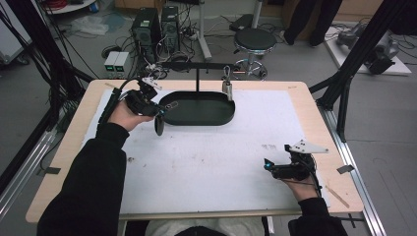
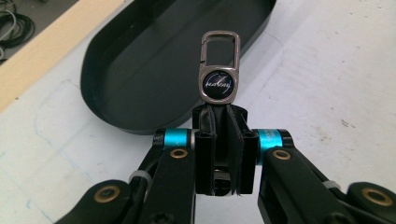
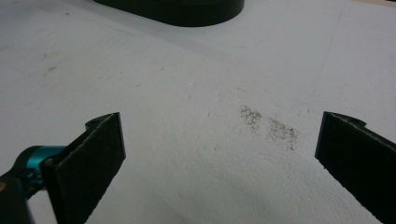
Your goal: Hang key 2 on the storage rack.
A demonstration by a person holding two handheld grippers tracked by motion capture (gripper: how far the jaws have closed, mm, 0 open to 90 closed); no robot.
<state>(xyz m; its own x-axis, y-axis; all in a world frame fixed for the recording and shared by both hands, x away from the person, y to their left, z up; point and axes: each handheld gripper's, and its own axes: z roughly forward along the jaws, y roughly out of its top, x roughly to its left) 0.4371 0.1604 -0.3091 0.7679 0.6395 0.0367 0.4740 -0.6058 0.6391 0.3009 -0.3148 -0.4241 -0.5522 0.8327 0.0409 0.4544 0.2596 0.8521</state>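
Nearest the lens: dark sleeves and forearms at the near edge of the worktop (image 1: 314, 98), a pale wooden slab under a white sheet with faint smudges right of centre. Next in size, toward the far edge and left of centre: a black oval tray (image 1: 199, 109), shallow-walled, with a slim black T-shaped hanger stand (image 1: 197, 69) rising behind it. Already hanging from the right end of its crossbar: one small silvery fob (image 1: 227, 87).

Over at the near right corner: right gripper (image 1: 280, 170), resting low on the sheet, jaws spread wide, nothing between them, plain white sheet ahead in its own view.

Up at the tray's left end: left gripper (image 2: 219, 140), clamped tight on the strap end of a keychain (image 2: 219, 70), lifted clear over the tray's left rim. In the high view, same keychain (image 1: 169, 105) poking out of the gripper toward the tray.

Small but sharp: rectangular metal clip loop on top, rounded corners, dull silver; below it a round dark-blue badge with a white scribbled logo and a thin ring; dark strap pinched between the pads, pointing away from the hand.

Step in hand, by the look of it: carrying the picked keychain toward the crossbar. Next move, likely: raise it, line up the open loop with the left arm of the bar, thread it on with a steady tilt, only then ease off. Risk: loop catching the bar end and twisting in the pads.
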